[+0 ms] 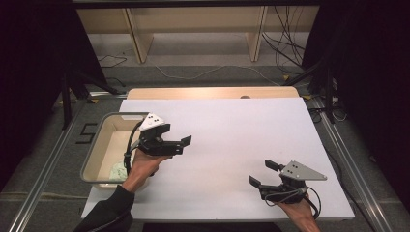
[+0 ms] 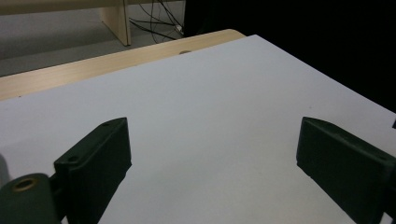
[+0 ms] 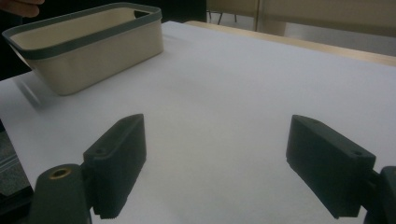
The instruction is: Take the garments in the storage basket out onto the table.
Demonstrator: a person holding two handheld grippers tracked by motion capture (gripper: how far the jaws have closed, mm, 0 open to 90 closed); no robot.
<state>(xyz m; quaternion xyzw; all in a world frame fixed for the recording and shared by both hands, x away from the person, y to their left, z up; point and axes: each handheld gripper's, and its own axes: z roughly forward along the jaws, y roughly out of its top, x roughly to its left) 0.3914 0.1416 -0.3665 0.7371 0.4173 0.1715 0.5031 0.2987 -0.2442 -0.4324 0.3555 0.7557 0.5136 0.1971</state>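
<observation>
**A:** What sits nearest the tongs?

**B:** A cream tub [image 1: 99, 145], rectangular with rounded corners and a darker grey-green rim running all around its top. It stands at the left edge of the white sheet [image 1: 227, 145] that covers the bench [image 1: 212, 93], partly overhanging that edge. In the right gripper view the tub [image 3: 88, 51] shows plain, smooth walls that slope slightly inward toward the base, and a handle cut-out at its far end.

**A:** Anything inside?

**B:** A pale green crumpled thing [image 1: 117, 171] lies at the near end of the tub's floor. What it is, I cannot tell; it is small and partly hidden by the left forearm.

**A:** And the left tongs?

**B:** The left tongs [image 1: 180, 143] are held just to the right of the tub, above the sheet, pointing toward the bench's right side. Their jaws stand wide apart with nothing between them; the left gripper view shows bare white sheet in the gap.

**A:** The right tongs?

**B:** The right tongs [image 1: 263, 173] are at the near right part of the sheet, well apart from the tub, pointing left toward it. Their jaws are spread wide too, holding nothing.
</observation>
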